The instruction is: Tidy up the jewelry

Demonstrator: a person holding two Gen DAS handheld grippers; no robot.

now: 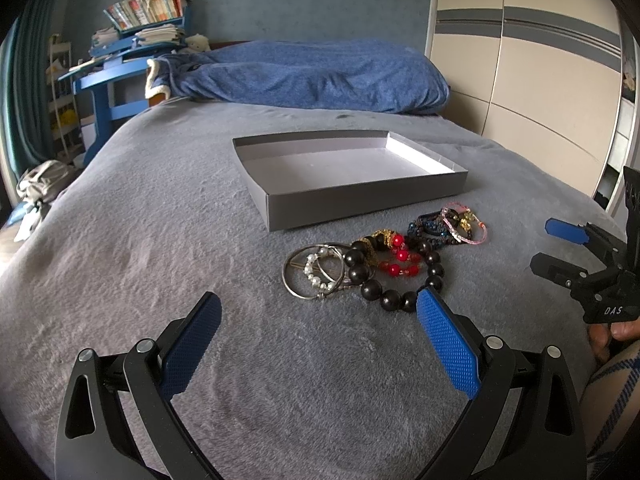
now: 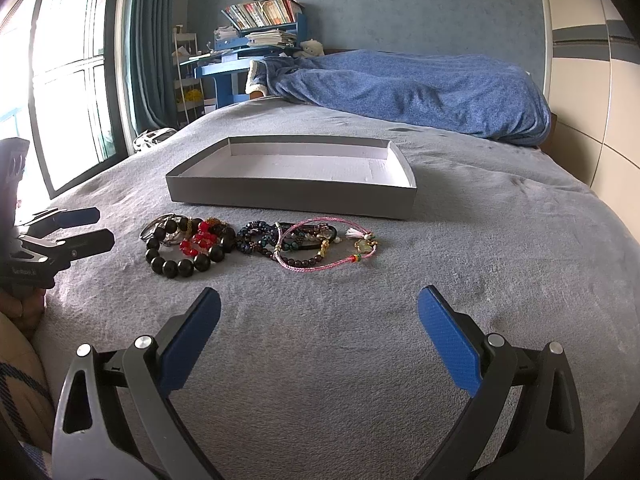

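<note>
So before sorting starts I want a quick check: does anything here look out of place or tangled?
Yes. The bracelets lie overlapping in a jumbled row on the grey blanket, in front of the empty grey box rather than in it. Nothing looks broken or spilled.

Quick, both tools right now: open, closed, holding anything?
Left tool: open, holding nothing.
Right tool: open, holding nothing.

Plush blanket (image 1: 160, 240); matt cardboard box (image 1: 360, 200) (glossy beads (image 1: 360, 272)).
</note>
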